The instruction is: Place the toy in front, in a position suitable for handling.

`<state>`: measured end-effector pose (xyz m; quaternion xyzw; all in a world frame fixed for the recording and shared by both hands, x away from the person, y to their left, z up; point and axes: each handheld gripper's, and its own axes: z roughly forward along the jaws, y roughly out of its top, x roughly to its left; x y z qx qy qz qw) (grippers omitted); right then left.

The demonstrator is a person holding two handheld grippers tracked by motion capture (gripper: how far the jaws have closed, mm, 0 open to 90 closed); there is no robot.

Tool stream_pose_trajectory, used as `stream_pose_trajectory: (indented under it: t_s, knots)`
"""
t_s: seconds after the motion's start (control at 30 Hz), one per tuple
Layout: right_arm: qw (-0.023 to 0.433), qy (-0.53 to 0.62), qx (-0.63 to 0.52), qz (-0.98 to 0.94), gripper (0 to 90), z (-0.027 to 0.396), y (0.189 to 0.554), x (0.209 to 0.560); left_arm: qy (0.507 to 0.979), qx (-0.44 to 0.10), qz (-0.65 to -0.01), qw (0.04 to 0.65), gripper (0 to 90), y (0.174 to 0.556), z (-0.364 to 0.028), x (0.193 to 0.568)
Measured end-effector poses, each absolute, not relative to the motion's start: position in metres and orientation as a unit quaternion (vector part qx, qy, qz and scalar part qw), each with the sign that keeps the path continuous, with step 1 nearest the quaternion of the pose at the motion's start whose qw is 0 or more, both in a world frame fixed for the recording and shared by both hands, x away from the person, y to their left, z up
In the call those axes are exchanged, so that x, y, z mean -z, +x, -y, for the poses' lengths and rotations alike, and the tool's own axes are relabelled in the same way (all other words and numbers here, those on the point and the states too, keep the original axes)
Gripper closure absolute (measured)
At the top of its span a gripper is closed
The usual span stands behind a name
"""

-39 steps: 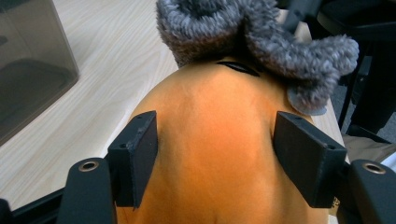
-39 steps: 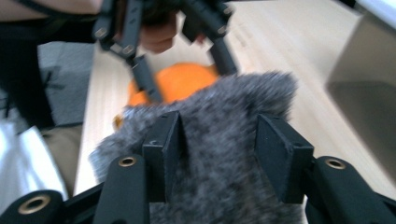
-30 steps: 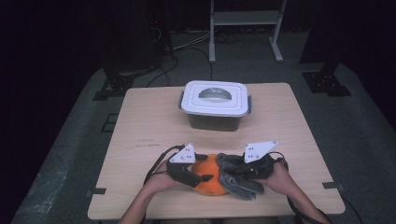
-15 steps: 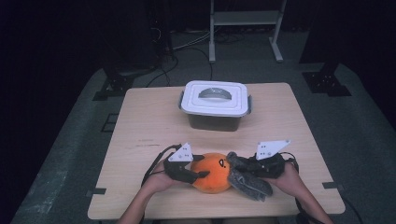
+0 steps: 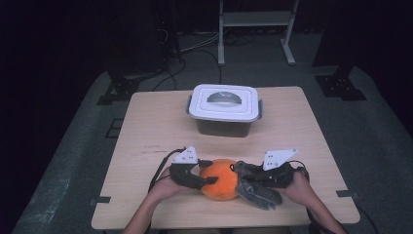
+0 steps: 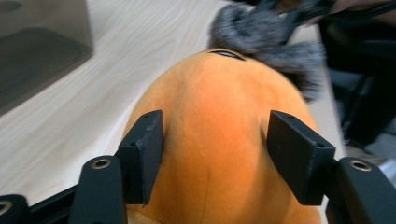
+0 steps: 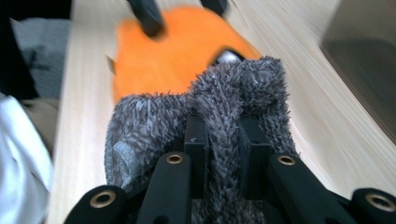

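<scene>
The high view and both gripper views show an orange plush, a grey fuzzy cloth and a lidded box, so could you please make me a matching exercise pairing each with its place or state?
Things:
1. orange plush toy
2. grey fuzzy cloth
3. white-lidded box
4. left gripper

Places or states:
A. pinched in the right gripper
B. stands alone at the table's far middle
C. jaws on either side of the plush
D. lies between the two grippers at the near edge

Pairs: 1-D, 2-A, 3-B, 4-C

Light wooden table [image 5: 151, 126] in the middle of a dark room. On its far side, a plastic box [image 5: 225, 109], grey and see-through, with a white lid [image 5: 221, 105] shut on top. Behind the table, a white metal rack [image 5: 255, 19], with black cables [image 5: 195, 46] on the grey floor [image 5: 380, 136].
</scene>
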<state>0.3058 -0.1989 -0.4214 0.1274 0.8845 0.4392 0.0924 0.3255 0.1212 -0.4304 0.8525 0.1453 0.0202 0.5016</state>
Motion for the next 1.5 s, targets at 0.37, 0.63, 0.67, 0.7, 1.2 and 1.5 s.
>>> stream_pose_trajectory:
  t_s: [0.37,0.63,0.67,0.7,1.2,1.5]
  knots:
    - [0.091,0.088,-0.471,-0.873,76.0,0.183,0.291,0.409,0.848,-0.039,-0.172,0.5,37.2,0.326,-0.115,0.435]
    - [0.079,0.095,-0.452,-0.884,76.4,0.186,0.296,0.418,0.846,-0.033,-0.171,0.504,37.3,0.326,-0.116,0.436]
    - [0.076,0.103,-0.449,-0.884,76.4,0.19,0.298,0.419,0.845,-0.031,-0.169,0.506,37.2,0.326,-0.116,0.436]
    - [0.078,0.108,-0.446,-0.885,76.4,0.193,0.3,0.42,0.846,-0.028,-0.166,0.507,36.7,0.326,-0.117,0.436]
    - [0.023,0.128,-0.462,-0.877,75.7,0.199,0.305,0.425,0.854,-0.045,-0.12,0.504,19.8,0.318,-0.113,0.429]
    - [0.027,0.136,-0.489,-0.861,76.5,0.204,0.306,0.415,0.871,-0.067,-0.051,0.485,36.1,0.307,-0.107,0.429]
